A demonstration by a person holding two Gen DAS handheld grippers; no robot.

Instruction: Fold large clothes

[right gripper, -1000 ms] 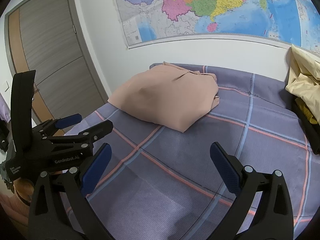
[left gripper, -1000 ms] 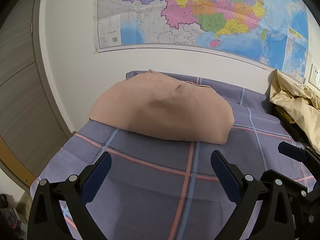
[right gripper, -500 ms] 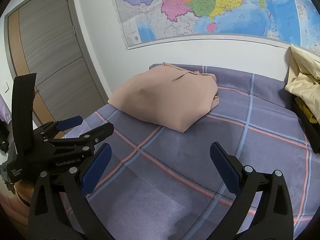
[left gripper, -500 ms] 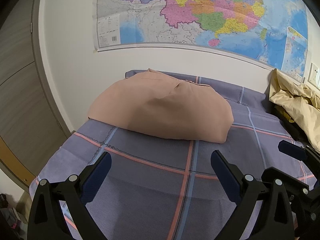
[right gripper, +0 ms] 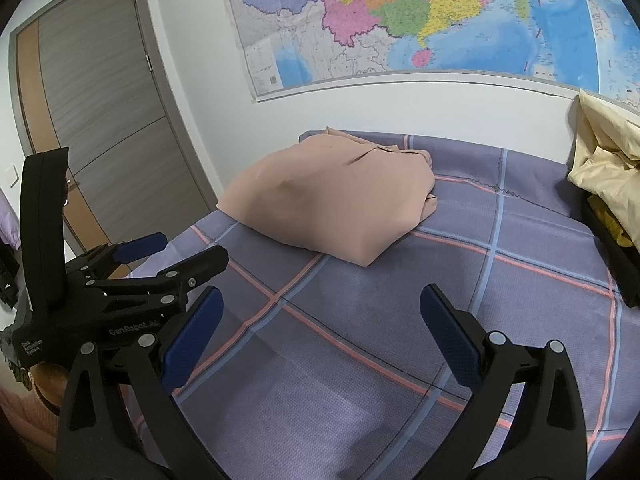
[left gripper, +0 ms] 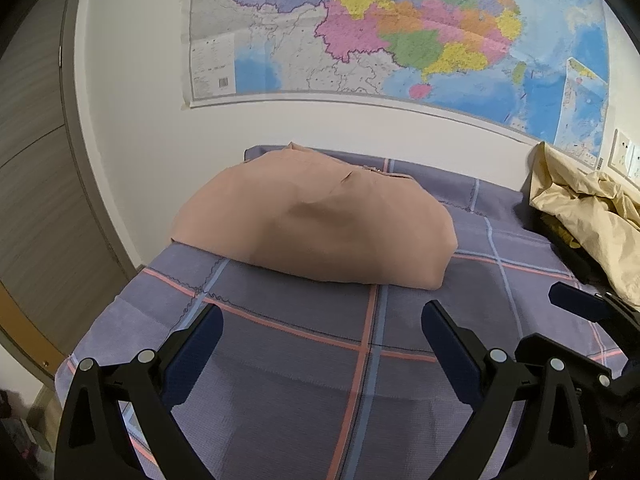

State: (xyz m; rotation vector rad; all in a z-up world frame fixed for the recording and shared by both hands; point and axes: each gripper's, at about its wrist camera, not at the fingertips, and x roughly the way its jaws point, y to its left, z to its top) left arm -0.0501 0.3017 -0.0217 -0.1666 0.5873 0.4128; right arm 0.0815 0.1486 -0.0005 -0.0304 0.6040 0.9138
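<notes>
A folded pinkish-tan garment [left gripper: 316, 224] [right gripper: 332, 196] lies in a neat mound at the far left of the bed, close to the wall. Both grippers hover over the near part of the purple checked sheet [left gripper: 304, 360] [right gripper: 360, 340], well short of the garment. My left gripper [left gripper: 322, 330] is open with nothing between its blue-padded fingers. My right gripper [right gripper: 320, 312] is open and empty too. The left gripper [right gripper: 172, 254] shows at the left of the right wrist view, and part of the right gripper [left gripper: 580, 304] shows at the right of the left wrist view.
A crumpled pale yellow cloth [left gripper: 588, 216] [right gripper: 604, 160] is piled in a dark container at the bed's far right. A large map [left gripper: 380, 28] hangs on the white wall behind. A grey door [right gripper: 92, 100] stands to the left, past the bed's edge.
Both grippers have drifted slightly; the garment sits a touch lower and nearer in view. Nothing was grasped or released.
</notes>
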